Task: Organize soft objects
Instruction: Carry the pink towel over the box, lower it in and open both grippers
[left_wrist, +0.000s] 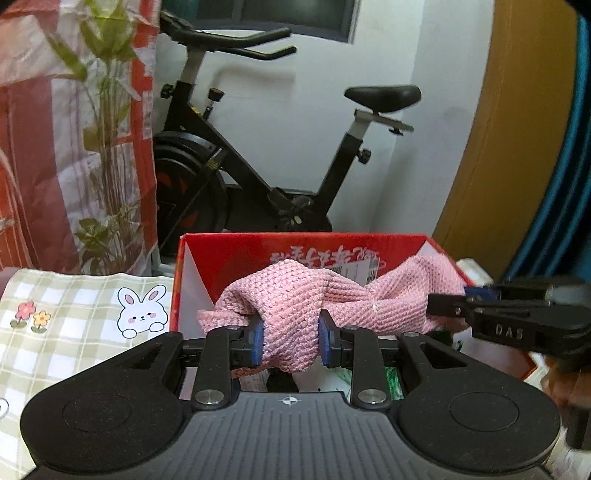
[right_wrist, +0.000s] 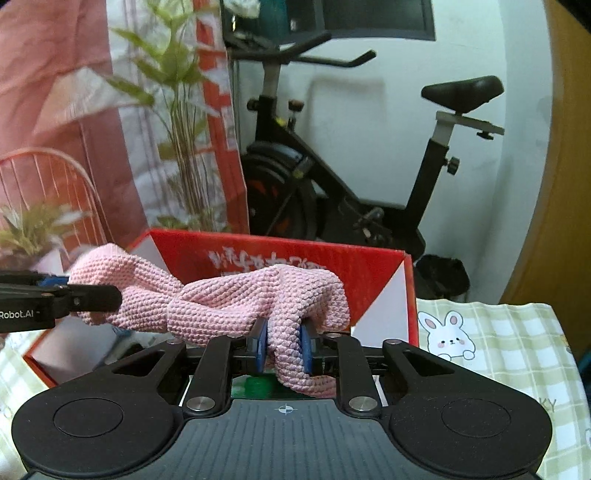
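Hanging stretched between both grippers, the pink knitted cloth (left_wrist: 295, 295) sits just above the open red box (left_wrist: 369, 247) on the bench, presumably so it can be lowered inside. The left gripper (left_wrist: 291, 341) pinches one bunched end between its blue pads; the right gripper (right_wrist: 283, 349) clamps the other.

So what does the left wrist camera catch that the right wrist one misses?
Only the left view shows the flower drawings on the checked cloth and a blue strip at its right edge. Only the right view shows an orange wire chair and a small potted plant. Both show the pink towel clamped by the left gripper and right gripper over the red box, plus the exercise bike.
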